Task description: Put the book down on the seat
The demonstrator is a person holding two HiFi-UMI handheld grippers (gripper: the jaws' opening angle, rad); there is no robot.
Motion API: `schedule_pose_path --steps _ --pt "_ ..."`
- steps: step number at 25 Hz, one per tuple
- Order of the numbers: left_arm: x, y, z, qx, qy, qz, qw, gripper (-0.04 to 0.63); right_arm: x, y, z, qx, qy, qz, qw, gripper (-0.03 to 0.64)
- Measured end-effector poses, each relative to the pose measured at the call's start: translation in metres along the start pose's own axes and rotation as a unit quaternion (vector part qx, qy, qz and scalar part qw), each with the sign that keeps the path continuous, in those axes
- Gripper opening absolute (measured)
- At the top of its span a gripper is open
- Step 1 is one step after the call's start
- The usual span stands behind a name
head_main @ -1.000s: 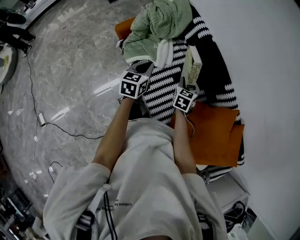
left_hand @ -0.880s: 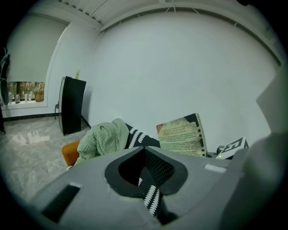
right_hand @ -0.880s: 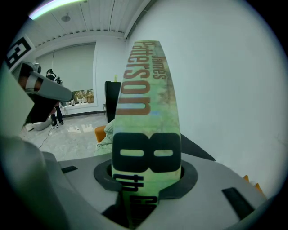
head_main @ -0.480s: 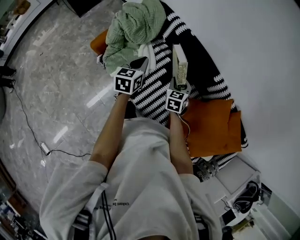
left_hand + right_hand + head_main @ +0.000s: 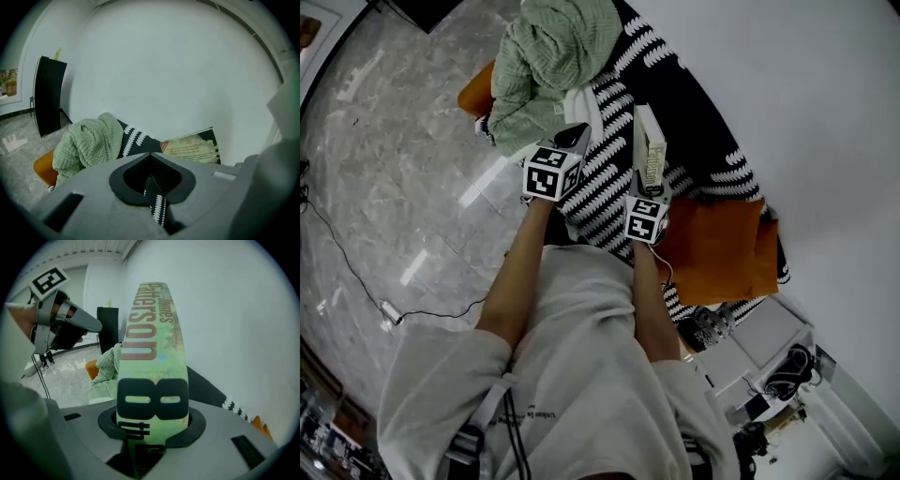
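A pale green book (image 5: 647, 148) stands on edge above the black-and-white striped throw (image 5: 609, 183) that covers the seat. My right gripper (image 5: 650, 190) is shut on its lower end. In the right gripper view the printed spine of the book (image 5: 152, 362) rises straight up from between the jaws of the right gripper (image 5: 152, 427). To the left of it my left gripper (image 5: 575, 141) hangs over the throw's edge, shut on nothing. The left gripper view shows the left gripper (image 5: 151, 171) with its pads together and the book's cover (image 5: 194, 147) to its right.
A crumpled green blanket (image 5: 553, 56) lies at the far end of the seat. An orange cushion (image 5: 712, 248) sits just right of my right hand. A white wall (image 5: 825, 112) runs behind the seat. Marble floor (image 5: 403, 169) with a cable (image 5: 384, 309) lies left.
The book has turned from a leaning pose to standing on edge and has shifted left, over the striped throw. Both grippers have drifted left in the view. The grip is the same.
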State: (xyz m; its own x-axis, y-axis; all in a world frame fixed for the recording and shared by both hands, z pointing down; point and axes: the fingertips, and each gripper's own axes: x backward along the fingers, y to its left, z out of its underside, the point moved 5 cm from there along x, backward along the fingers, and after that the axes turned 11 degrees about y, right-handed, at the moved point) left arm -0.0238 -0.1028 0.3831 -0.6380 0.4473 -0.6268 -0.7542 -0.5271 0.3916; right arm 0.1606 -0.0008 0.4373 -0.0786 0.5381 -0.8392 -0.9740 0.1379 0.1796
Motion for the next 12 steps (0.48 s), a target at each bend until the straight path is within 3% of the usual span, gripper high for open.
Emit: schedule_pose_path --steps 6,12 --pt "-0.027 0.054 0.043 0.016 0.064 -0.003 0.9978 0.006 -0.039 0.020 0.038 -0.036 0.076 -0.006 0.996 0.158" --pt "-0.062 0.099 0.096 0.009 0.119 0.006 0.9929 0.006 -0.083 0.042 0.057 -0.069 0.104 -0.019 0.992 0.158"
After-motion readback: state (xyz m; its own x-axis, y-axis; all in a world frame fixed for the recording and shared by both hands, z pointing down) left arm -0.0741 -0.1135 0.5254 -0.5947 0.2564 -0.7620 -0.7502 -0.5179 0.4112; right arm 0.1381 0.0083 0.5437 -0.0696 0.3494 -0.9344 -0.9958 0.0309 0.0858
